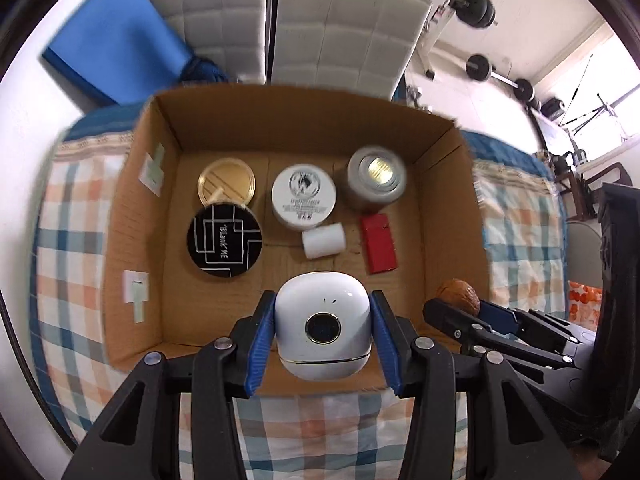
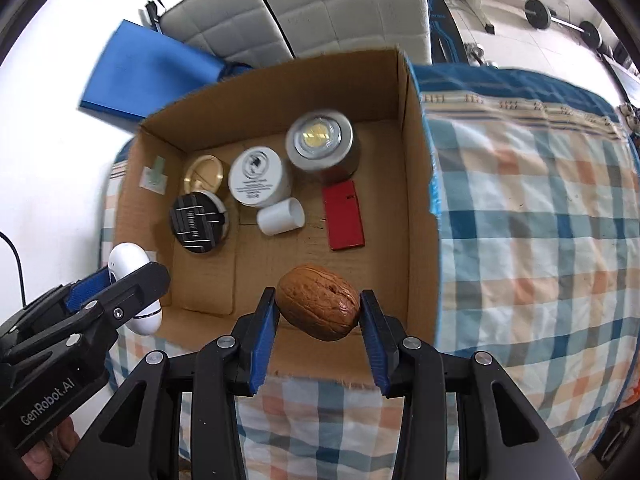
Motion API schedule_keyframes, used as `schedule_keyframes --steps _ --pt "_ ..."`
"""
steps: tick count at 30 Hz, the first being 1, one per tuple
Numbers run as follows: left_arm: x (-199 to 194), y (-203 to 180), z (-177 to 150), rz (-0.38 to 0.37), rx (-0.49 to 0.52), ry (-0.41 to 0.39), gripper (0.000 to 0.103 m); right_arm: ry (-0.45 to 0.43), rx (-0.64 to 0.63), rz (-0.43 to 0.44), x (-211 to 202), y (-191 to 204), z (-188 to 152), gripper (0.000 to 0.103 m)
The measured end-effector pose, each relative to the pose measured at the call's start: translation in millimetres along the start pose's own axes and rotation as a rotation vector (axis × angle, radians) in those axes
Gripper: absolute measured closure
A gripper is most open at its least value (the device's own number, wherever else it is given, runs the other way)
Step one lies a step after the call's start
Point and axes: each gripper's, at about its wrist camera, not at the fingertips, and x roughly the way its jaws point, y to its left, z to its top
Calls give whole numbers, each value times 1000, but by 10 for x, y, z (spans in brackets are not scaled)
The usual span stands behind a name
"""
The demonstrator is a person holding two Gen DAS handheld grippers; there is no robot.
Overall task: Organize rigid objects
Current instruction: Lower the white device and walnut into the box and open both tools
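Note:
My left gripper [image 1: 323,322] is shut on a white earbud case [image 1: 322,326] and holds it above the near edge of an open cardboard box [image 1: 288,120]. My right gripper [image 2: 318,308] is shut on a brown walnut [image 2: 318,307], held above the box's near right part. The walnut [image 1: 458,294] and the right gripper [image 1: 464,310] show at the right of the left wrist view. The case [image 2: 128,264] and the left gripper [image 2: 120,280] show at the left of the right wrist view. The box [image 2: 412,184] holds several items.
In the box lie a black round compact [image 1: 224,240], a gold lid [image 1: 226,182], a white jar [image 1: 304,196], a silver puck light [image 1: 376,180], a white cylinder [image 1: 324,240] and a red flat box [image 1: 378,244]. The box sits on a checked cloth [image 2: 540,220]. A blue folder [image 1: 116,36] stands behind.

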Motion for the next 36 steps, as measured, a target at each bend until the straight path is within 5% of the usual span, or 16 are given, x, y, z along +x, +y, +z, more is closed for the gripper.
schedule_keyframes --steps 8,17,25,31,33,36 --pt "851 255 160 -17 -29 161 60 109 22 -50 750 28 141 60" --pt "1173 341 93 -23 -51 233 59 207 20 -111 1186 52 233 60" --pt "1070 384 72 -16 -78 216 47 242 16 -129 1255 47 280 55" --pt "746 345 39 9 -77 158 46 208 -5 -137 1085 207 277 39" --pt "608 315 92 21 -74 130 29 190 -12 -130 977 267 272 34" --pt "332 304 68 41 -77 71 19 145 -25 -146 793 345 256 23"
